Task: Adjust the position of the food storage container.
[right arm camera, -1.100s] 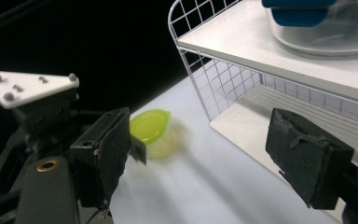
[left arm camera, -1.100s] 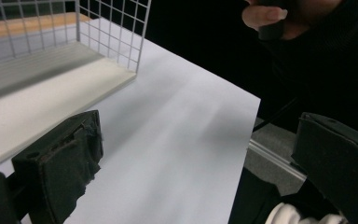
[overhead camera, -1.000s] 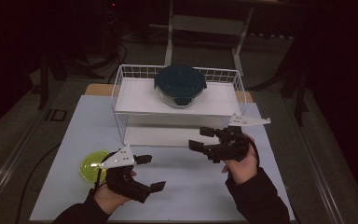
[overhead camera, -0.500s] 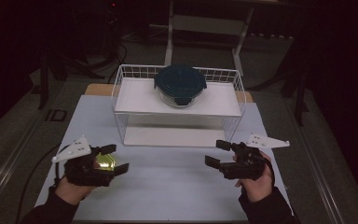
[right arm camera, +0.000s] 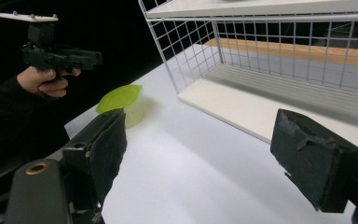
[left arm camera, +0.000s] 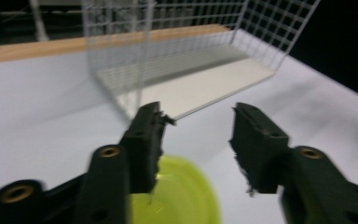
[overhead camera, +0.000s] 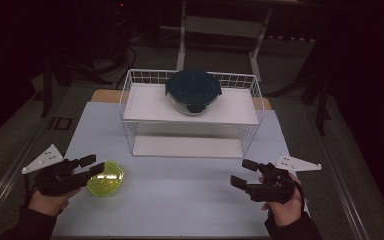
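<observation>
A yellow-green bowl (overhead camera: pixel 106 177) rests on the pale tabletop at front left. My left gripper (overhead camera: pixel 92 165) hovers at its left rim, open and holding nothing. In the left gripper view the jaws (left arm camera: pixel 198 121) stand apart above the bowl (left arm camera: pixel 182 198). My right gripper (overhead camera: pixel 241 173) is open over bare table at front right, pointing left. Its own view has the jaws (right arm camera: pixel 200 140) wide apart, with the bowl (right arm camera: pixel 119 98) and the left gripper (right arm camera: pixel 60 56) farther off. A dark teal lidded glass container (overhead camera: pixel 193 90) sits on the top shelf of a white wire rack (overhead camera: pixel 145 107).
The wire rack (right arm camera: pixel 261 93) stands at the table's back centre, with a white lower shelf (overhead camera: pixel 185 146) open to the front. A wooden edge (left arm camera: pixel 51 46) runs behind it. Bare tabletop (overhead camera: pixel 180 190) lies between the two grippers. Dark floor surrounds the table.
Both grippers drew back toward the person and outward. The left one slid left across the bowl, which now shows beside its tips. The right one moved away from the rack.
</observation>
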A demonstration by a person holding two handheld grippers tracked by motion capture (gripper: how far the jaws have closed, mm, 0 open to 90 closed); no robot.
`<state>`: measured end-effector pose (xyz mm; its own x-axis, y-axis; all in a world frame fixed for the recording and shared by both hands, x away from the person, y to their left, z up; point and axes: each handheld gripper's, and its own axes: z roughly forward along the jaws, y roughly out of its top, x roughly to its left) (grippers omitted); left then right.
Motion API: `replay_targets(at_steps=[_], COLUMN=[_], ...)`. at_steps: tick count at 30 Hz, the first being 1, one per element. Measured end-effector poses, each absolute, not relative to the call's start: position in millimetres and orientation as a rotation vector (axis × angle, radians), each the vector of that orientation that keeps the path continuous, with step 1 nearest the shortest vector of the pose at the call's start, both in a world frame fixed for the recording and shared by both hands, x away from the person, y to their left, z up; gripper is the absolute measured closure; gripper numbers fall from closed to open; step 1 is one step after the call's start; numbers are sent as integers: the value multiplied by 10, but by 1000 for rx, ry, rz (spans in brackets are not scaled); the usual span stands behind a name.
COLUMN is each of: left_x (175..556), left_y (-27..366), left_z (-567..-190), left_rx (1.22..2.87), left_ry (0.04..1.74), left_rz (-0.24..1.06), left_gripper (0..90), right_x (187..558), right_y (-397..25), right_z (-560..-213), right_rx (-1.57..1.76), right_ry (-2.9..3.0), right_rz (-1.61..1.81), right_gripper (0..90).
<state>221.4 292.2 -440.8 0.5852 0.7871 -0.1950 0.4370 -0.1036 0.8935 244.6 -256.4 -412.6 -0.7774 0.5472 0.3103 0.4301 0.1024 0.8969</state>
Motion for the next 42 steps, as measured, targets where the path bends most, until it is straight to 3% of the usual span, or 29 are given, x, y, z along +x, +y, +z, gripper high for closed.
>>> replay_targets(at_steps=[17, 22, 27, 42], left_x=[2043, 2015, 2098, 2248], left_y=[3369, 3446, 3452, 3207], left_z=[-4810, -4914, -5169, -5382], left_rx=[1802, 1802, 1864, 1951], left_ry=[1268, 1295, 1347, 1264], left_rz=[462, 443, 335, 266], left_gripper=[868, 883, 884, 887], right_x=[2405, 2406, 2407, 2407], right_y=[-2635, -2636, -2634, -2708], right_z=[-4235, -4236, -4246, -4346], right_rx=[1041, 1043, 1040, 1088], right_ry=[2240, 2240, 2241, 2226], right_rz=[1807, 1815, 1812, 1800], right_gripper=[181, 181, 181, 182])
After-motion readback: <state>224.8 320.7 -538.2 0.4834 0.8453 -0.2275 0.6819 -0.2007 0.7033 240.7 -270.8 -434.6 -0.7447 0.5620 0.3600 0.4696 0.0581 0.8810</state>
